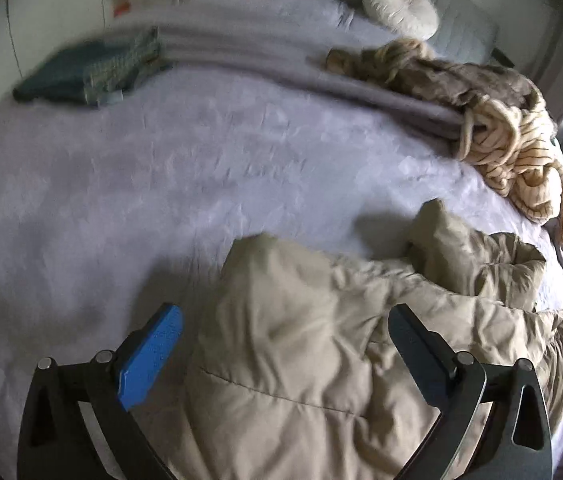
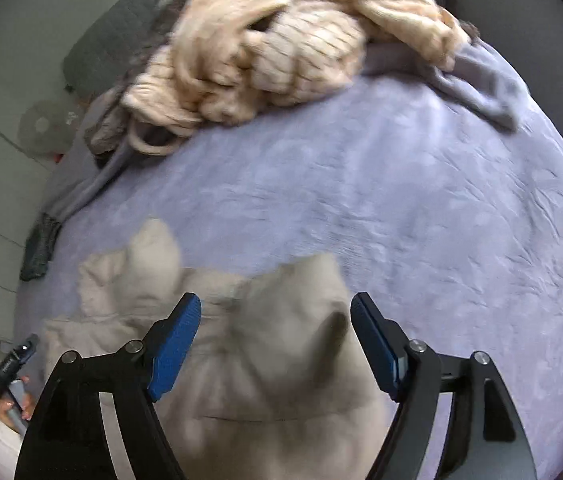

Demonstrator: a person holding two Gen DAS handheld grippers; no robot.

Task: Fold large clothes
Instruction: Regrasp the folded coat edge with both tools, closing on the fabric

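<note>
Hovering over a lavender bed cover [image 1: 161, 184], left gripper [image 1: 281, 344] spread wide, pads clear of the crumpled beige padded garment [image 1: 301, 352] lying between and beneath them. Likewise apart on the right gripper [image 2: 275, 336], blue pads [image 2: 175, 348] either side of the same beige garment [image 2: 273, 360], nothing clamped. Ahead of the right gripper, well apart, a heap of cream striped clothing [image 2: 281, 52] at the far edge of the bed. Ahead and to the left of the left gripper, a folded dark green checked item [image 1: 93, 70]; farther ahead, to the right, a round cream cushion [image 1: 399, 8]. Low left of the right gripper, a hand [image 2: 15, 400] holding the other gripper's handle.
</note>
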